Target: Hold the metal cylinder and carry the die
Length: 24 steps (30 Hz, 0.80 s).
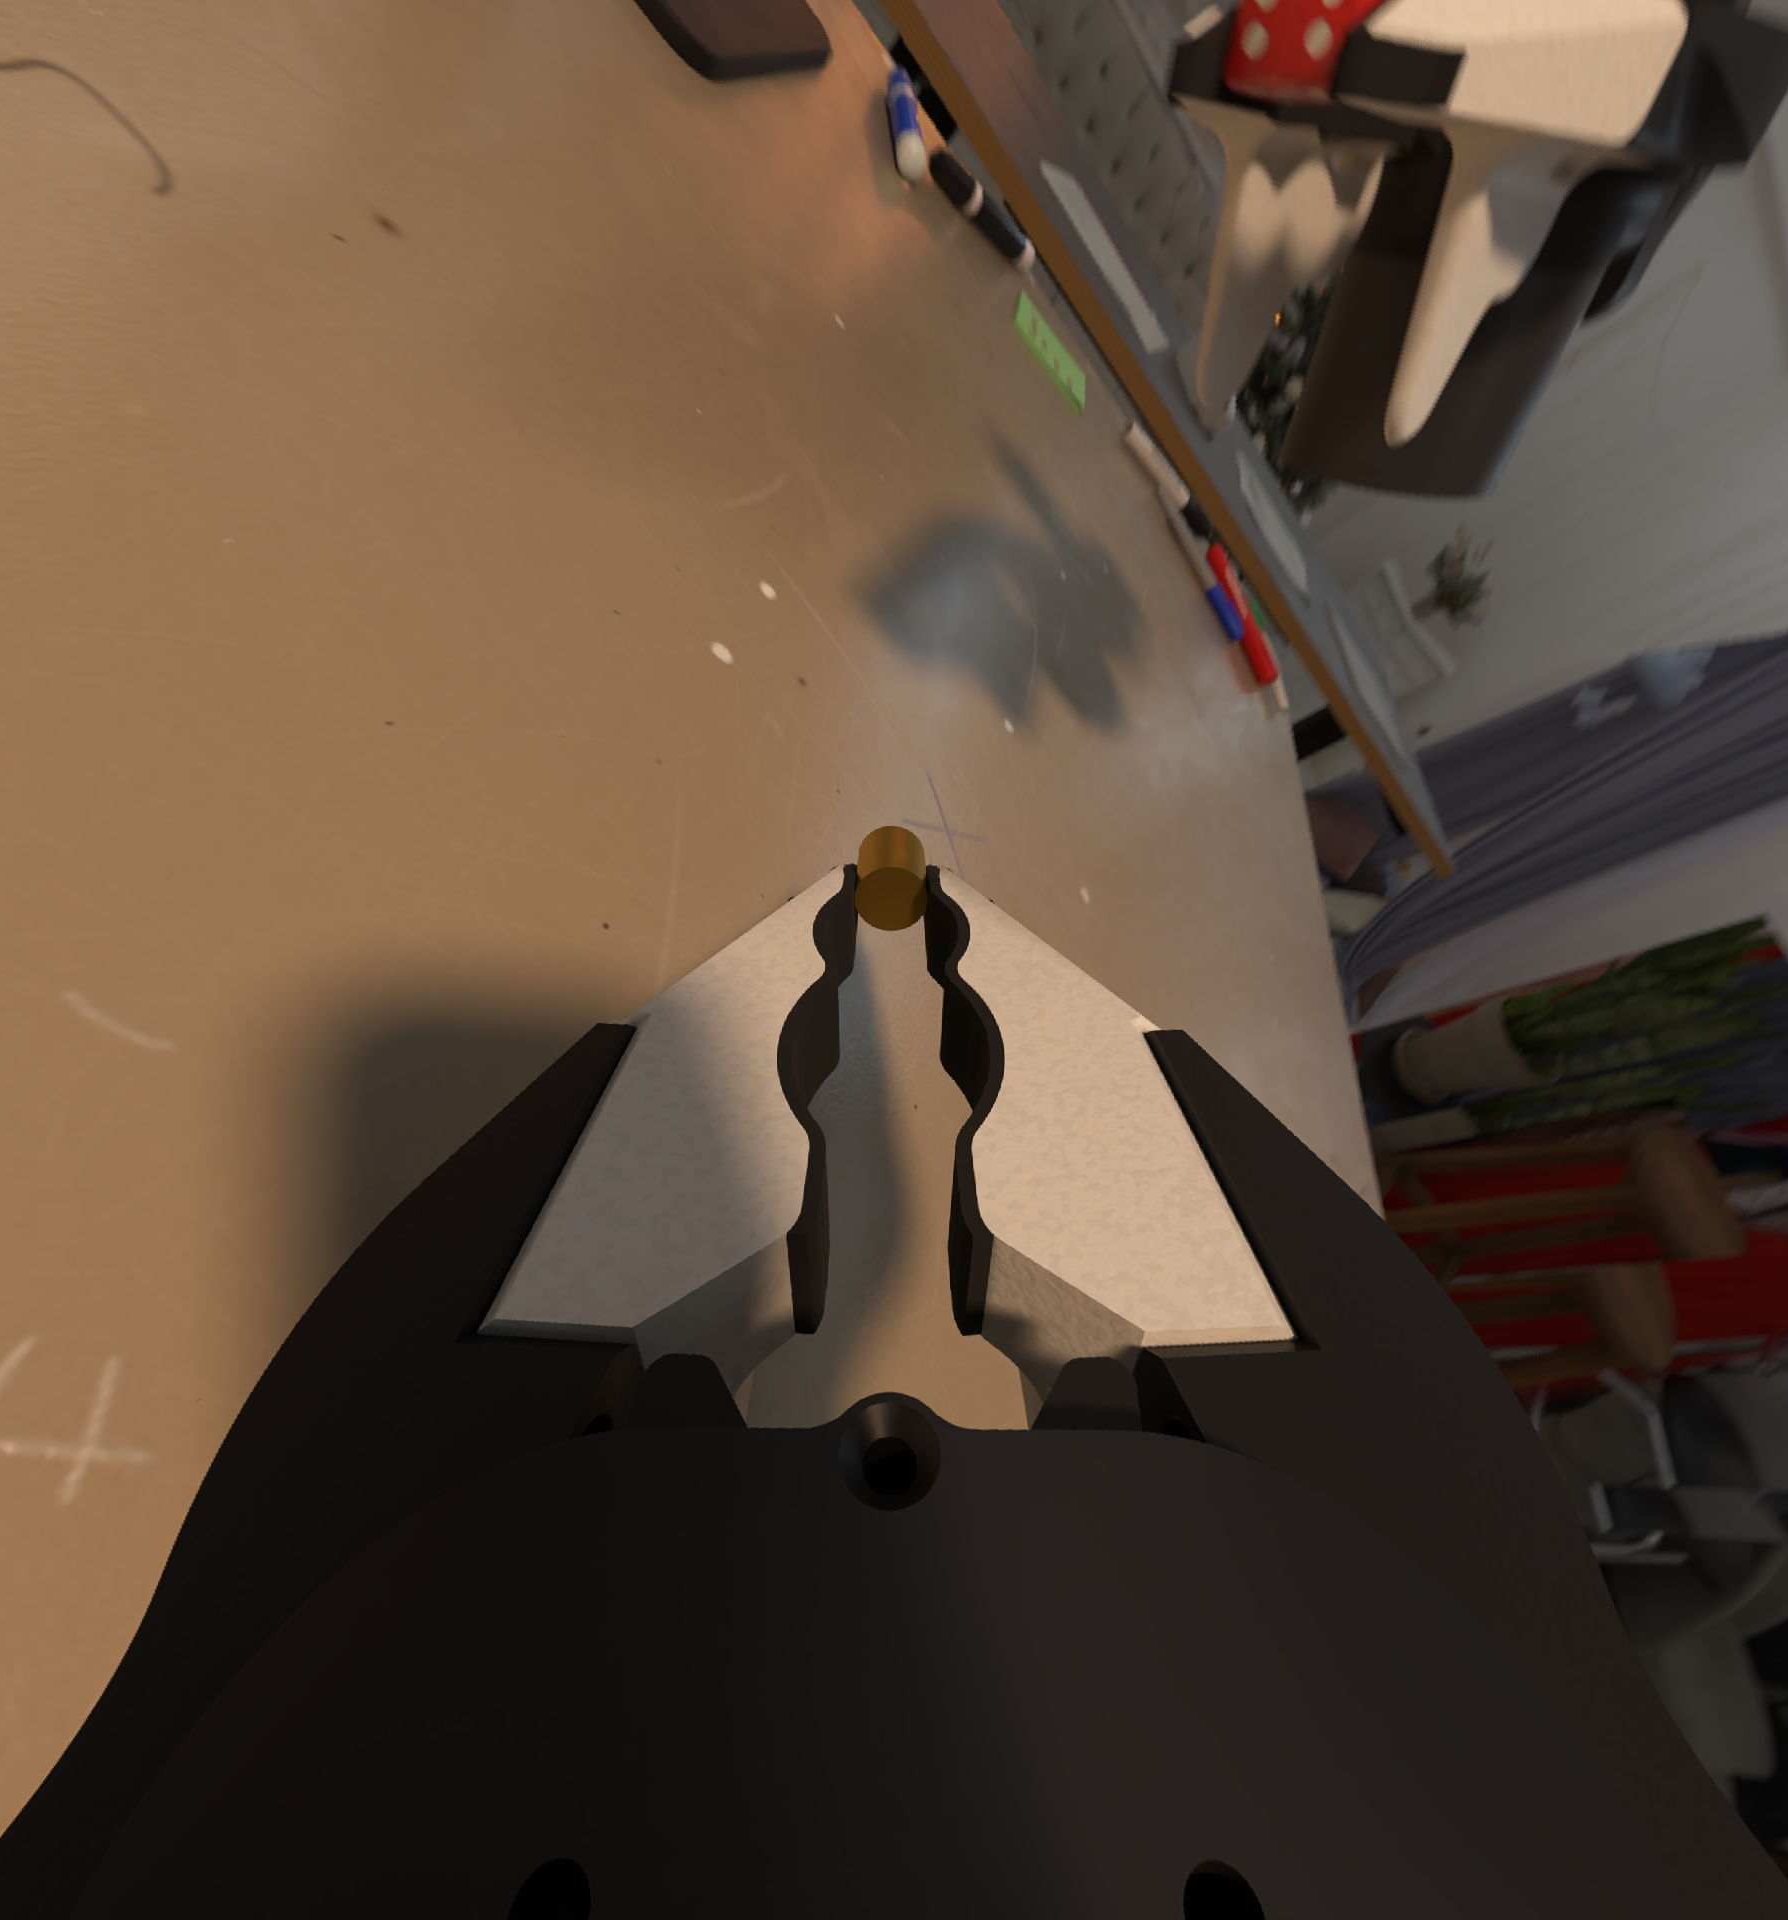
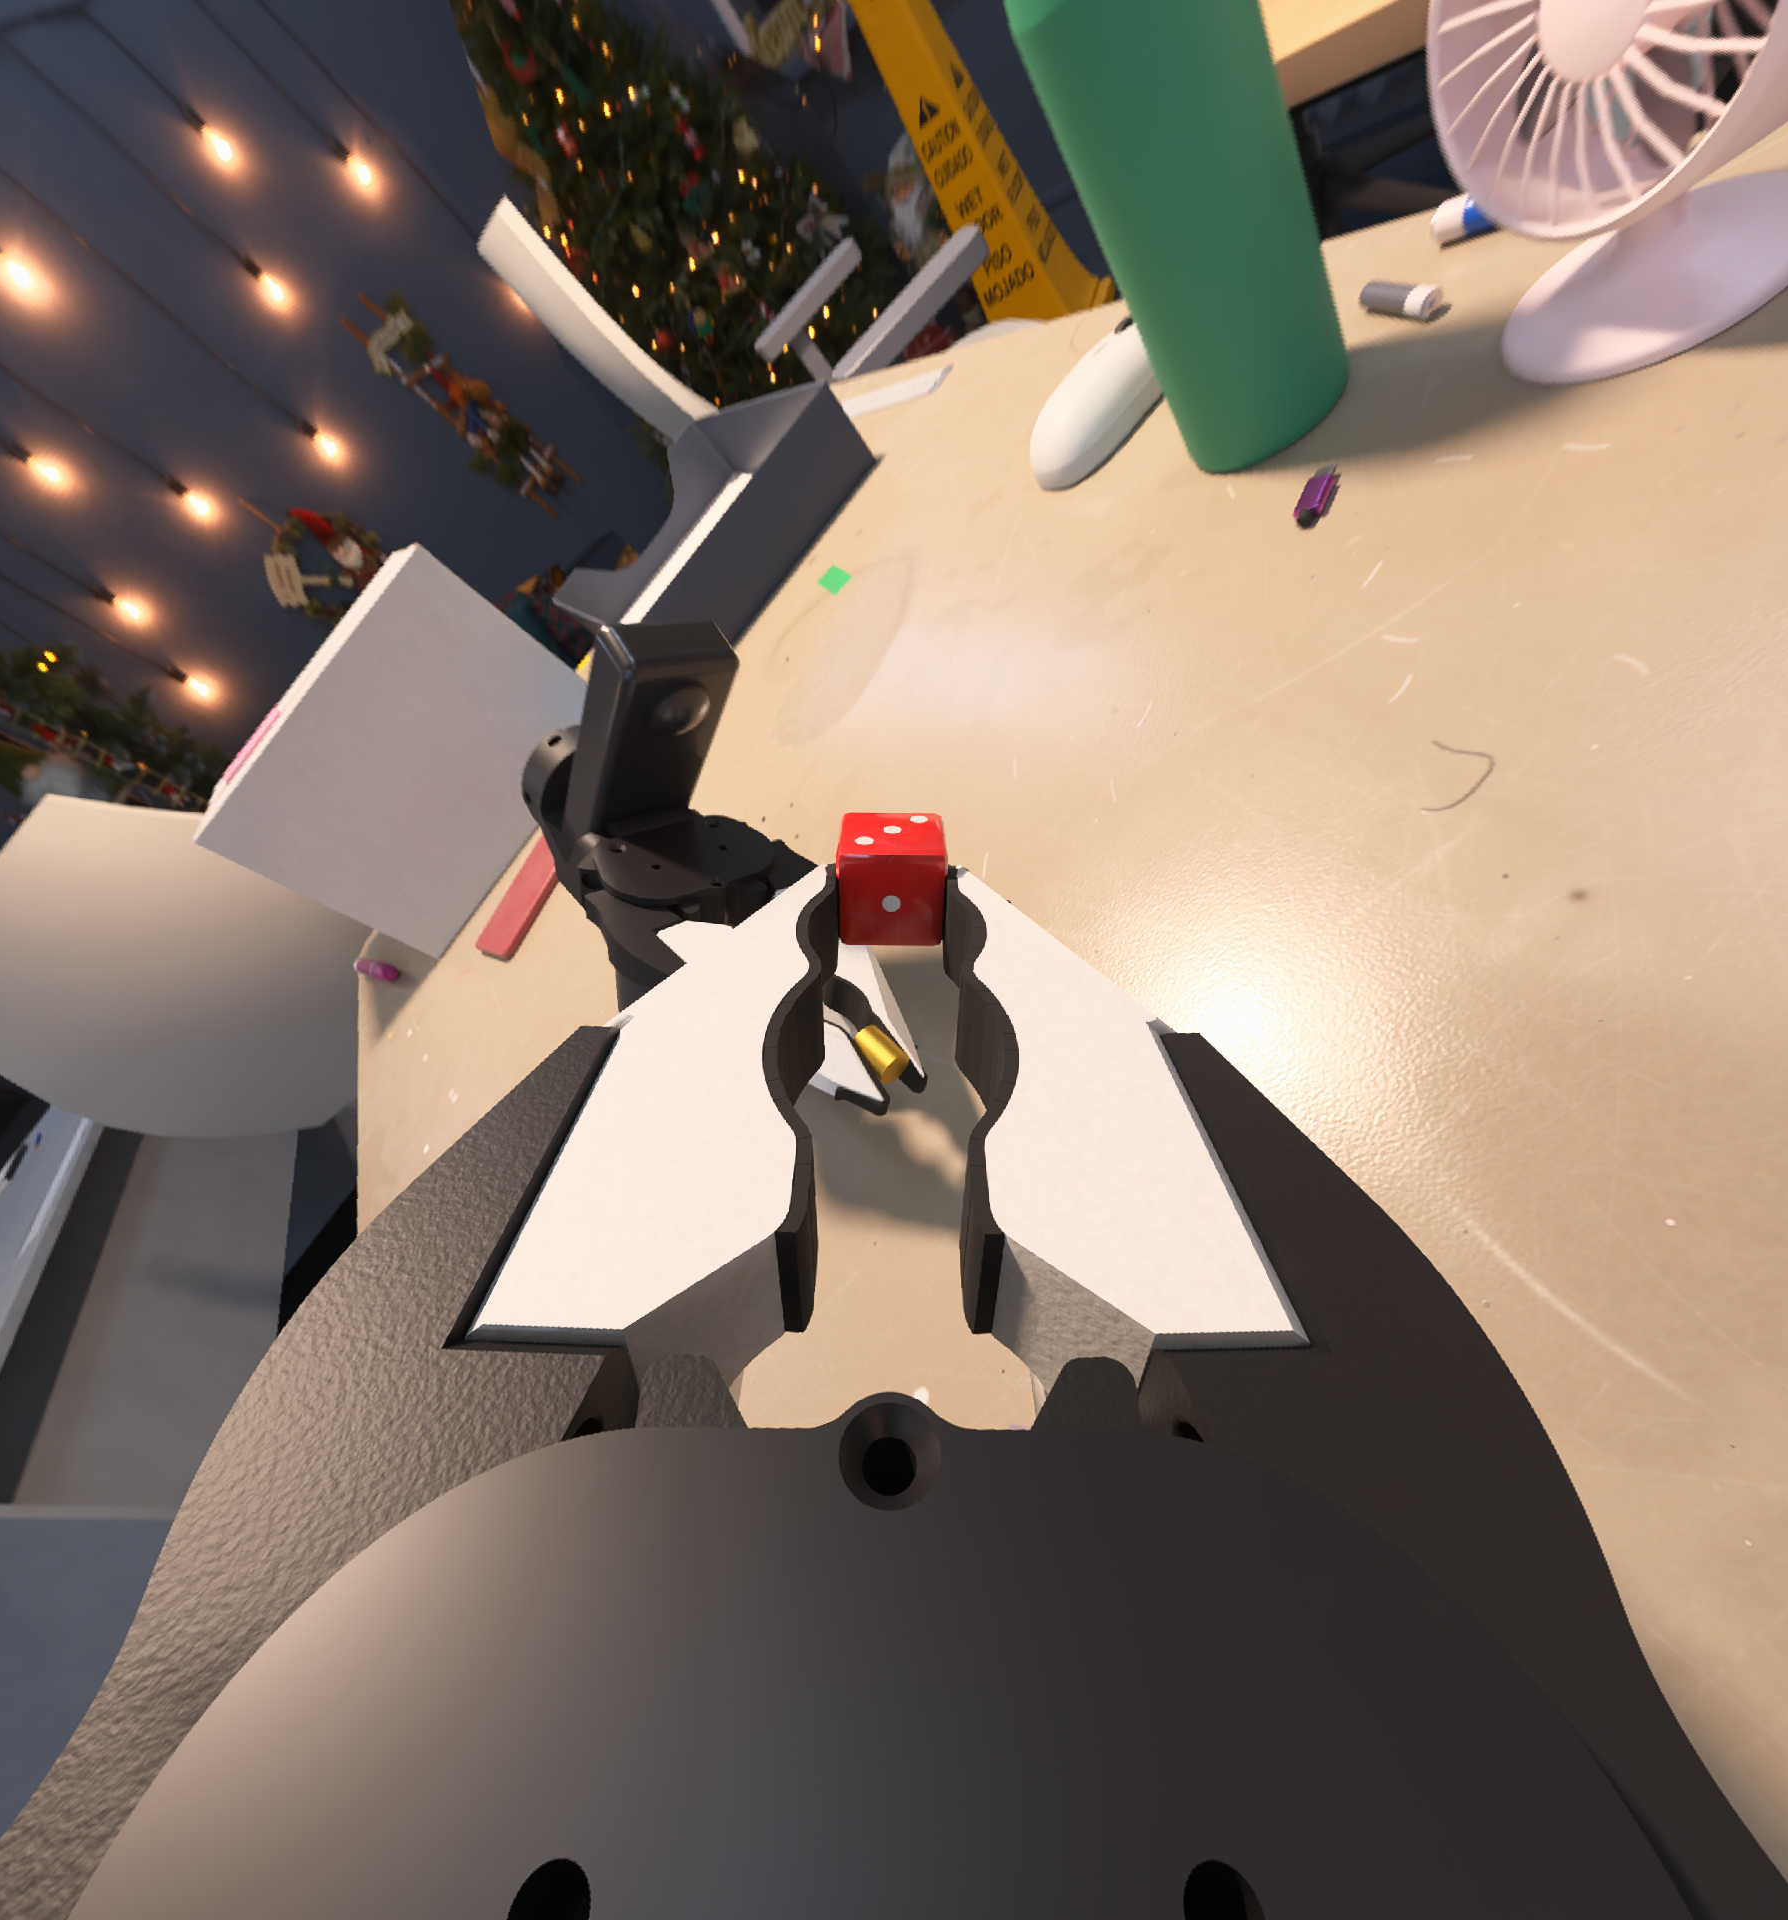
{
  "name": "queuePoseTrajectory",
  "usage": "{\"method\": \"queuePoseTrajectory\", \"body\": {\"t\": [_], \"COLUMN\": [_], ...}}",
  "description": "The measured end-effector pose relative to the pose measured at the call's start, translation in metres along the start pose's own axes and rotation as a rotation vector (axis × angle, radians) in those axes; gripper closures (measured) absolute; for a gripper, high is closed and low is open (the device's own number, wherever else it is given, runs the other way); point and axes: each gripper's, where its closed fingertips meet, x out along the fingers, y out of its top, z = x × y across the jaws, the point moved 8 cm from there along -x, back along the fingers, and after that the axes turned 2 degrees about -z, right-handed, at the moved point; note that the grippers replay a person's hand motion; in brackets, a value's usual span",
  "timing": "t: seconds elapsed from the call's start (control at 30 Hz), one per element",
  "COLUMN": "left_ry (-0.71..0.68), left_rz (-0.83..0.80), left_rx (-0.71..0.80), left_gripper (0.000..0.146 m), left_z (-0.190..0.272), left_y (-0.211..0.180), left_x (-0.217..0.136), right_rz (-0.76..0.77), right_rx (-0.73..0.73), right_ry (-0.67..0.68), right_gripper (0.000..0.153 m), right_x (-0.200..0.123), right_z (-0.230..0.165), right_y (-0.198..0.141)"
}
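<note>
My left gripper is shut on a small brass-coloured metal cylinder, pinched between its fingertips above the tan table. My right gripper is shut on a red die with white pips, held at its fingertips above the table. In the left wrist view the right gripper with the die shows at the top right, raised off the table. In the right wrist view the left gripper's tips with the cylinder show below and behind the die.
Markers and a green sticker lie along the table's far edge. A green bottle, a white mouse, a pink fan, a purple item and a white box stand on the table.
</note>
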Motion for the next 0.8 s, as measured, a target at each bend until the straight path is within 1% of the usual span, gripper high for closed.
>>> {"method": "queuePoseTrajectory", "body": {"t": [0.13, 0.23, 0.4, 0.5, 0.57, 0.7, 0.8], "left_ry": [-0.034, -0.081, -0.127, -0.128, -0.116, -0.031, 0.065], "left_rz": [0.080, 0.147, 0.269, 0.343, 0.353, 0.318, 0.280], "left_rx": [-0.119, -0.142, -0.073, -0.050, -0.026, 0.084, 0.211], "left_gripper": [0.134, 0.134, 0.134, 0.134, 0.134, 0.134, 0.134], "left_z": [-0.009, -0.009, -0.001, 0.000, 0.000, 0.004, 0.010], "left_y": [0.007, 0.012, 0.021, 0.025, 0.027, 0.026, 0.024], "left_x": [-0.008, -0.014, -0.022, -0.030, -0.032, -0.029, -0.024], "right_rz": [0.048, 0.078, 0.076, 0.050, 0.012, -0.032, 0.001], "right_rx": [0.002, -0.011, -0.027, -0.033, -0.041, -0.100, -0.145], "right_ry": [0.002, 0.012, -0.001, -0.007, 0.002, -0.015, -0.013], "right_gripper": [0.134, 0.134, 0.134, 0.134, 0.134, 0.134, 0.134], "right_x": [-0.009, -0.010, -0.014, -0.017, -0.016, -0.012, -0.016], "right_z": [0.002, 0.000, 0.000, 0.002, 0.002, -0.004, -0.016], "right_y": [0.005, 0.007, 0.009, 0.007, 0.005, 0.004, 0.010]}}
